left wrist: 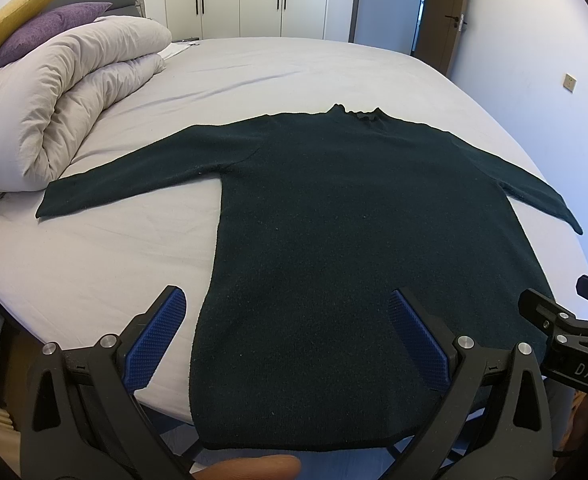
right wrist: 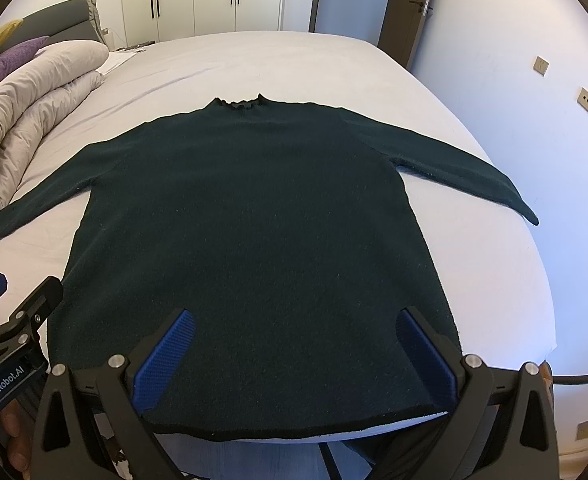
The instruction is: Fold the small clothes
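Note:
A dark green long-sleeved sweater [left wrist: 334, 240] lies flat on the bed, collar far, hem at the near edge, both sleeves spread out. It also shows in the right wrist view [right wrist: 245, 240]. My left gripper [left wrist: 285, 304] is open and empty, hovering over the hem's left part, its left finger over the sheet. My right gripper [right wrist: 294, 324] is open and empty over the hem's right part. The right gripper's body [left wrist: 566, 336] shows at the left view's right edge; the left gripper's body [right wrist: 9, 340] shows at the right view's left edge.
The bed has a pale grey sheet [left wrist: 113, 248]. A rolled white duvet [left wrist: 61, 108] lies at the far left with purple and yellow pillows [left wrist: 41, 28] behind it. Wardrobes and a door stand beyond the bed. A wall with sockets is on the right.

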`<state>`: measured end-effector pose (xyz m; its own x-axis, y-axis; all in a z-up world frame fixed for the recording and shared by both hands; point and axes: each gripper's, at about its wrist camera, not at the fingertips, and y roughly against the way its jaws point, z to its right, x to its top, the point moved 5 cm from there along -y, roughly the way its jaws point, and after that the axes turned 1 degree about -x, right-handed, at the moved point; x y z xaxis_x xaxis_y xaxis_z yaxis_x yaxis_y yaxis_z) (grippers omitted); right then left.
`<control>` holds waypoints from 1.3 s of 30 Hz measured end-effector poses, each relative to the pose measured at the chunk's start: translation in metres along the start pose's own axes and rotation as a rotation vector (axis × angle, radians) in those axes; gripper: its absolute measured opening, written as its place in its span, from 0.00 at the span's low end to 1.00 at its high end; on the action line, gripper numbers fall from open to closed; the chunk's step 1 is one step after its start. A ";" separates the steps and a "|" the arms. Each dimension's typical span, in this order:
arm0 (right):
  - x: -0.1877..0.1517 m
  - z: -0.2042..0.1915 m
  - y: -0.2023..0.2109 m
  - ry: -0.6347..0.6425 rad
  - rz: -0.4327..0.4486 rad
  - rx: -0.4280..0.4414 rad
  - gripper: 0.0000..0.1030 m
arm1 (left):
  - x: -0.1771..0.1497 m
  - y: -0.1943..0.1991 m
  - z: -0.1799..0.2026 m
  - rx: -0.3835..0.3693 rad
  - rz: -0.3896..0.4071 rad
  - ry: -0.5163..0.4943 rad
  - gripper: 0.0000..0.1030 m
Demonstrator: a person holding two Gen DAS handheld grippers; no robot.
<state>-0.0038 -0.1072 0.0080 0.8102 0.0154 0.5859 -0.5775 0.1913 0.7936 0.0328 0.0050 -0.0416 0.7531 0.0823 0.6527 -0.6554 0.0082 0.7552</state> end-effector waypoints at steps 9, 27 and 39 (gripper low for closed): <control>-0.001 0.001 -0.001 0.000 -0.002 0.002 1.00 | -0.001 -0.001 -0.001 -0.001 -0.002 0.001 1.00; -0.003 -0.002 -0.004 -0.002 -0.005 0.005 1.00 | -0.001 -0.001 -0.001 -0.002 -0.003 0.002 1.00; -0.006 -0.004 -0.005 -0.004 -0.010 0.006 1.00 | -0.005 -0.002 -0.001 -0.001 -0.004 0.002 1.00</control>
<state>-0.0058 -0.1048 -0.0003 0.8155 0.0100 0.5786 -0.5701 0.1854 0.8004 0.0300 0.0051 -0.0468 0.7559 0.0837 0.6493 -0.6522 0.0099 0.7580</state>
